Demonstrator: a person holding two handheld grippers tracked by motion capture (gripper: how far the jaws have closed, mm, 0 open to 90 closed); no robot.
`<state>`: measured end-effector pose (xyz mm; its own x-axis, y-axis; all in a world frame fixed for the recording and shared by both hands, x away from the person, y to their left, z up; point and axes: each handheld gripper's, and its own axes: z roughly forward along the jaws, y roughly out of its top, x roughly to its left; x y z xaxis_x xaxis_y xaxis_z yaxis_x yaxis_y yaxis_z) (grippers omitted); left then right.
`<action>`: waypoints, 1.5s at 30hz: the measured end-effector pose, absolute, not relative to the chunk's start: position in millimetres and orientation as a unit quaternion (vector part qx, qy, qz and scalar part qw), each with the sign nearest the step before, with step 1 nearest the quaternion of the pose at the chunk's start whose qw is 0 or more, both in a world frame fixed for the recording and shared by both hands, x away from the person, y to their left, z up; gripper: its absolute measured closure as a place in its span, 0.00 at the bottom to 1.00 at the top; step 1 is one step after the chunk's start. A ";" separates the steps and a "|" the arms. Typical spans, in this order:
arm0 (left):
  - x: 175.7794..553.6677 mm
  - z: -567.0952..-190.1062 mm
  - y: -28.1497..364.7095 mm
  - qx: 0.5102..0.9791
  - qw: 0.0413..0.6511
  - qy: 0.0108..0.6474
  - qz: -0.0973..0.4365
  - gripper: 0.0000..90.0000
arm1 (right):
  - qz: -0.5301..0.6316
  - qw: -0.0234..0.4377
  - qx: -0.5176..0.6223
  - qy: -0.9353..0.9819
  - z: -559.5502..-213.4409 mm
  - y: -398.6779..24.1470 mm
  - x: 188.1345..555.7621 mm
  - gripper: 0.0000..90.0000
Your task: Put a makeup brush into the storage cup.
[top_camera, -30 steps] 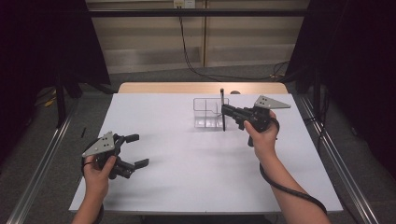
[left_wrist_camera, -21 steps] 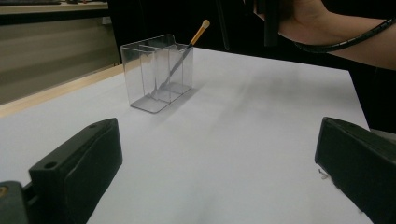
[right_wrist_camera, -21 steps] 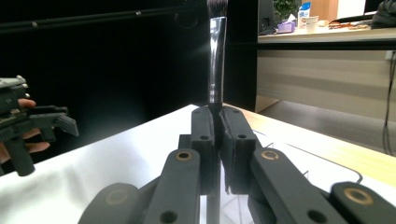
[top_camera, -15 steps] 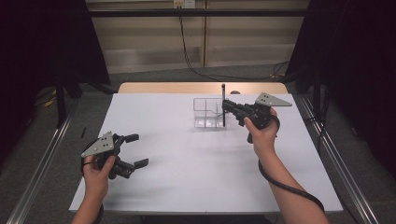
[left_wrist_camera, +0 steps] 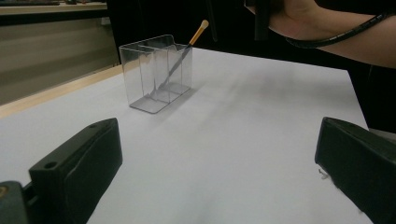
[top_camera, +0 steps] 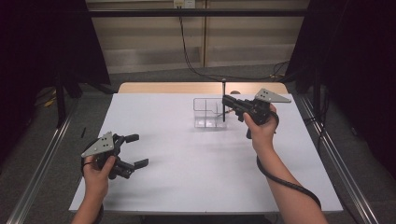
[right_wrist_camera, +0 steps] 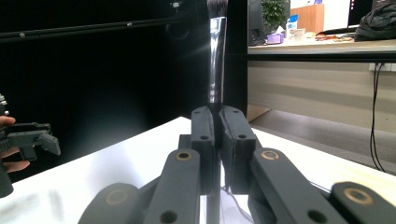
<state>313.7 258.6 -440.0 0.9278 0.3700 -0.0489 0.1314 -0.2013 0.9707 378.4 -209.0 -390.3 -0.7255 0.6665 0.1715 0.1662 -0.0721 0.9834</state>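
In the high view, right of centre, the right gripper (top_camera: pixel 226 100) is holding a dark makeup brush (top_camera: pixel 223 99) upright, its jaws clamped together on the handle, with the lower end hanging over the right-hand end of the clear organizer (top_camera: pixel 205 113) that is standing near the far edge of the white table (top_camera: pixel 196 172). The right gripper view is showing the same grip from behind: the brush (right_wrist_camera: pixel 216 60) is rising straight from between the closed jaws, bristles at the top of the frame. Seen in the upper left of the left gripper view, the organizer (left_wrist_camera: pixel 149 74) is already holding a thin brush with an orange tip (left_wrist_camera: pixel 184 53), leaning in its end compartment. To do this step well, the person is probably best off keeping the handle vertical, lowering it inside the walls of a free compartment, and letting go only once the end is resting on the bottom; nudging a wall could slide the light box. At the lower left of the high view the left gripper (top_camera: pixel 135 150) is hovering with its jaws apart, holding nothing. The table surface is plain and smooth; beyond it are a wooden strip, a pale wall with dangling cables, and dark curtains at both sides.
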 end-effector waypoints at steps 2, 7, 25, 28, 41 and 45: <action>313.7 -440.0 258.9 0.769 0.611 0.163 0.097 0.01 | 0.660 0.190 0.319 0.653 -389.6 -209.0 380.0 0.94; 313.6 -440.2 258.9 0.768 0.612 0.163 0.097 0.01 | 0.658 0.195 0.319 0.653 -387.1 -207.9 383.5 0.94; 314.2 -441.1 259.4 0.768 0.613 0.162 0.094 0.01 | 0.658 0.211 0.334 0.641 -383.0 -204.1 397.9 0.94; 314.2 -441.6 259.9 0.767 0.614 0.164 0.093 0.01 | 0.657 0.213 0.334 0.641 -382.7 -202.8 399.8 0.94; 314.2 -442.1 260.2 0.766 0.615 0.163 0.093 0.01 | 0.651 0.226 0.337 0.642 -382.4 -203.5 407.4 0.94; 314.2 -442.5 260.1 0.767 0.614 0.163 0.093 0.01 | 0.648 0.230 0.335 0.644 -383.0 -204.4 409.2 0.94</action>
